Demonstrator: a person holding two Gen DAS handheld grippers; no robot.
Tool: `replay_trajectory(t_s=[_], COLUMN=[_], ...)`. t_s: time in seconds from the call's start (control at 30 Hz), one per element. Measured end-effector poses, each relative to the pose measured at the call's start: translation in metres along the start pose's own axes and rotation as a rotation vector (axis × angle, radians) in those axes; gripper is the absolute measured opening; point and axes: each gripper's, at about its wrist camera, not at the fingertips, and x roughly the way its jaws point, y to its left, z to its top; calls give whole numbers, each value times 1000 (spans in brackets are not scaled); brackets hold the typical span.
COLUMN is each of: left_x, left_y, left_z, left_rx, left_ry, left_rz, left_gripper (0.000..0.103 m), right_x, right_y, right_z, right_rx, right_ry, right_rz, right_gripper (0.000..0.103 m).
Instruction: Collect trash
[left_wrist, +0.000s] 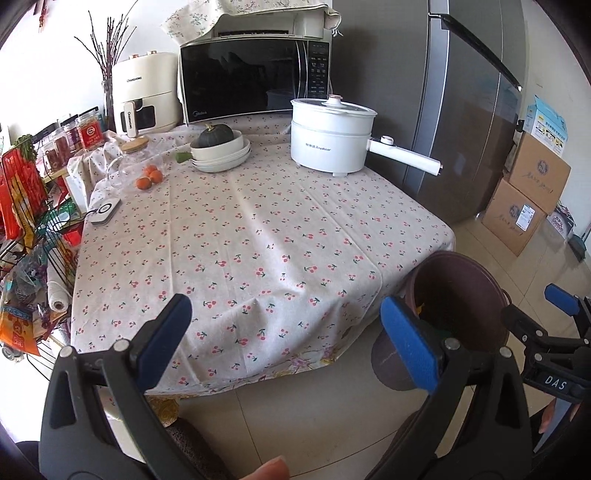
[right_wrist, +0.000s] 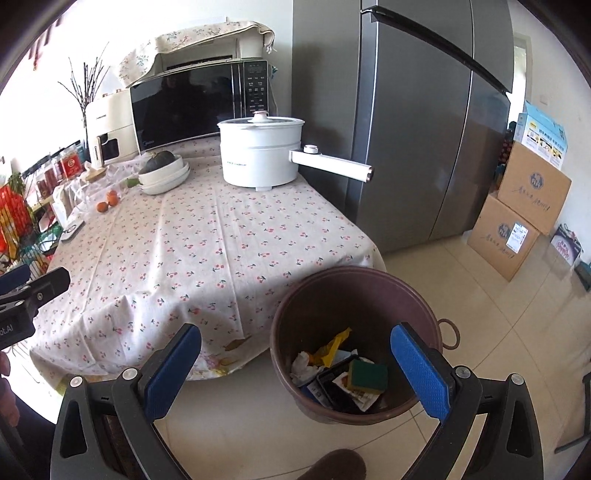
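Observation:
A brown trash bin (right_wrist: 354, 295) stands on the floor at the table's near right corner; it also shows in the left wrist view (left_wrist: 461, 291). Inside lie a green-and-yellow sponge (right_wrist: 367, 374), a yellow wrapper (right_wrist: 328, 347), crumpled white paper (right_wrist: 303, 363) and dark packaging. My right gripper (right_wrist: 295, 369) is open and empty, just above and before the bin. My left gripper (left_wrist: 288, 343) is open and empty over the table's front edge. The right gripper's tip shows in the left wrist view (left_wrist: 561, 299).
The table has a cherry-print cloth (left_wrist: 258, 236). At its back stand a white electric pot (left_wrist: 328, 140), a microwave (left_wrist: 255, 79), stacked bowls with a squash (left_wrist: 221, 147), oranges (left_wrist: 149, 177) and an air fryer (left_wrist: 142, 99). A cluttered rack (left_wrist: 26, 229) is left; a fridge (right_wrist: 413, 122) and cardboard boxes (right_wrist: 517, 214) are right.

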Motion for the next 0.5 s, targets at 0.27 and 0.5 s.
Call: replay_trajectory(t_s=[0.27,0.5], left_x=[3,4], left_y=[1,0], left_z=[-6,-7], left_rx=[-12,-11], left_ry=[18,33], left_rz=[3,-1], left_gripper=[102,102], right_x=[-3,-2], right_y=[2,0], right_z=[0,1], right_rx=[15,14], right_ry=[-12,-8], right_rz=[2,3], right_gripper=[103,103])
